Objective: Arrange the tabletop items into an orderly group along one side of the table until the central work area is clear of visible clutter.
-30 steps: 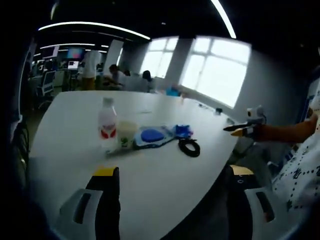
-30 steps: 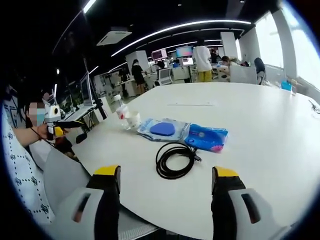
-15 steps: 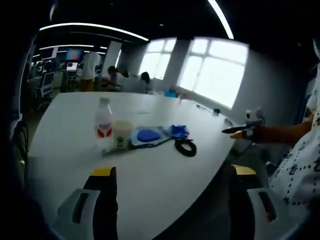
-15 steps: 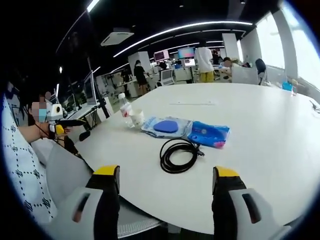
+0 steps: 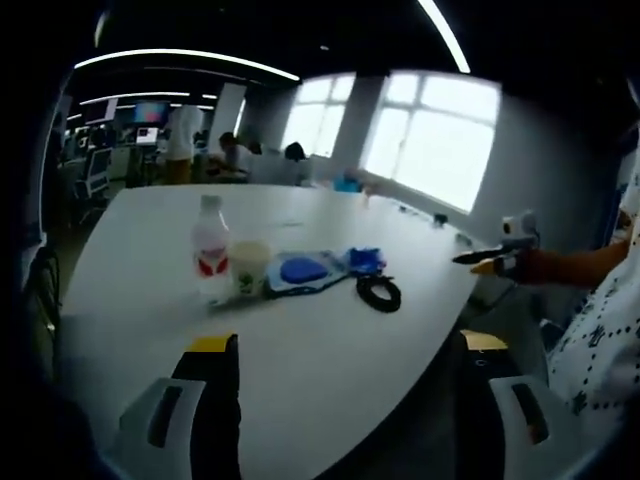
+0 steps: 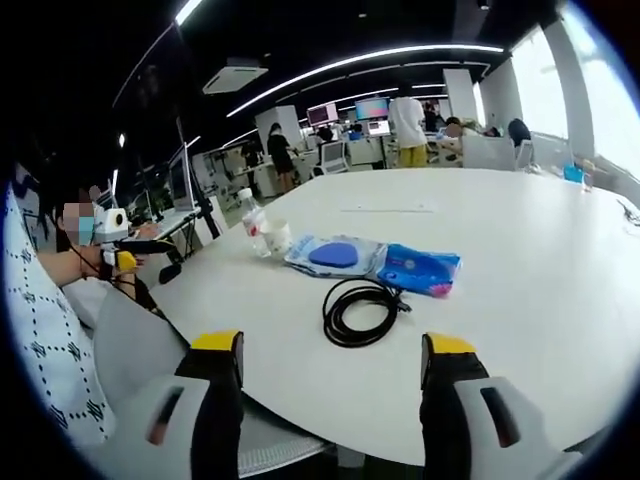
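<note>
In the left gripper view, the left gripper (image 5: 345, 375) holds its jaws wide apart, clamping nothing, at the bottom of the frame above the white oval bench (image 5: 320, 330). At centre left stand a clear plastic bottle with a red label (image 5: 211, 247) and a white paper cup (image 5: 250, 268), beside a blue plastic packet (image 5: 305, 270) and a coiled black cable (image 5: 379, 293); the other gripper shows at right. In the right gripper view, the right gripper (image 6: 328, 385) has its jaws apart, empty, the cable (image 6: 362, 312) at centre just above them.

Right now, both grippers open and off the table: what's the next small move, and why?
Probably ease the right gripper forward toward the black coiled cable. It lies loose in front of the bottle, cup and blue packets, nearest the open jaws, so tucking it against that row looks simplest.
</note>
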Available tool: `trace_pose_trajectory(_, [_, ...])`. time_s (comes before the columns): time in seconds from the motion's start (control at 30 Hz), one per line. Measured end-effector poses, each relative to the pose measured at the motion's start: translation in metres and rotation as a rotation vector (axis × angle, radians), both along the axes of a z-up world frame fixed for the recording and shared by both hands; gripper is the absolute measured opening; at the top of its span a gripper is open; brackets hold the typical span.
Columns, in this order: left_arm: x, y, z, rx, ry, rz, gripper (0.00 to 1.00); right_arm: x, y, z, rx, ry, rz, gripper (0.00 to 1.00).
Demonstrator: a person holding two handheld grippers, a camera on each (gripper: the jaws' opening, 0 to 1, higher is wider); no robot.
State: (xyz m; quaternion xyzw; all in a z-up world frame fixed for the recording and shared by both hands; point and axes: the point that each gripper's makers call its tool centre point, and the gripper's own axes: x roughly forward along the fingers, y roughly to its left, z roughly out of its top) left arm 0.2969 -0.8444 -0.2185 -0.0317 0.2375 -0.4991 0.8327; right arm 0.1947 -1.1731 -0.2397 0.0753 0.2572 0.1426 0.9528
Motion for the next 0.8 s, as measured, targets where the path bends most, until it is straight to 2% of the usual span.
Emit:
trace_pose_trajectory(0.3, [0.008, 0.0004, 0.0025, -0.009, -0.002, 0.012, 0.84, -0.0022, -0.0027, 0.0, 0.004, -0.003, -0.004, 0.72])
trace_pose_trajectory(0.6, [0.0104, 0.0024, 0.0041, -0.003, -0.004, 0.017, 0.84, -0.0022, -0.0036, 0.0064, 0.001, -0.01, -0.012, 0.72])
trace_pose_trajectory(0.8, [0.0096, 0.0019, 0.0031, -0.003, -0.001, 0.016, 0.84, -0.0042, -0.0049, 0.0043, 0.002, -0.003, -0.013, 0.72])
